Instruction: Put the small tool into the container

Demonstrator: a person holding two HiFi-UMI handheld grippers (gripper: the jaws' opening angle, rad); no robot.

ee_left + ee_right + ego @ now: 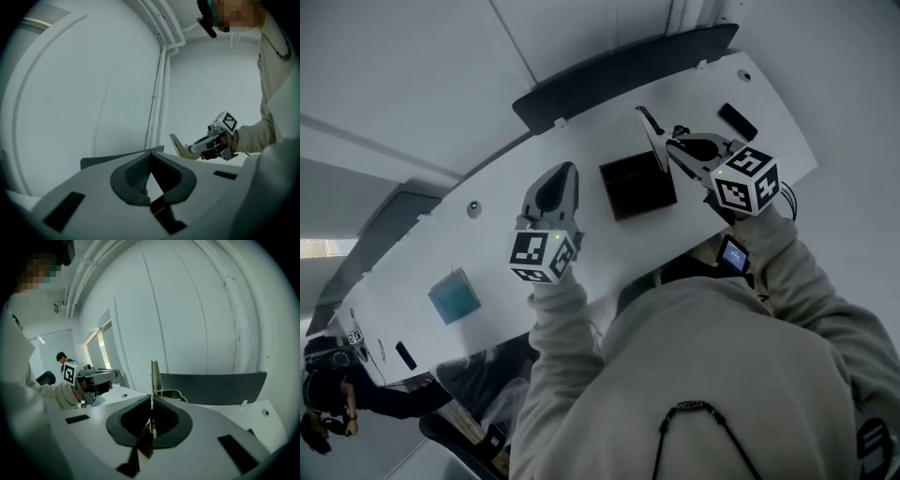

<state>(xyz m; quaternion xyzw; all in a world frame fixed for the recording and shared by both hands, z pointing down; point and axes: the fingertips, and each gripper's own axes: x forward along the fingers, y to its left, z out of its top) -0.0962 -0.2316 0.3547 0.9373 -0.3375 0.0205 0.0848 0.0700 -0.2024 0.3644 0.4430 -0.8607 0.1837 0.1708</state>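
Nearest the head camera is the person's grey hooded top, with both sleeves reaching out over a white table.

The left gripper is held out low over the table, its marker cube close to the sleeve. In the left gripper view its jaws come together at the tips with nothing between them.

The right gripper sits a little further out on the other side. In the right gripper view its jaws are pressed onto the small tool — a thin, flat, pale strip seen edge-on, standing up past the jaw tips. From the left gripper view the same tool shows as a beige wedge jutting from the right gripper.

Between the two grippers a black, open-topped container rests on the table. In the head view the tool's lower end overlaps the container's far right corner, and whether they touch cannot be told.

A small black block lies on the table beyond the right gripper, well apart from the container. A blue square lies off to the left of the left gripper.

Past the table's far edge stands a dark chair back, then the pale wall — with pipes running up it
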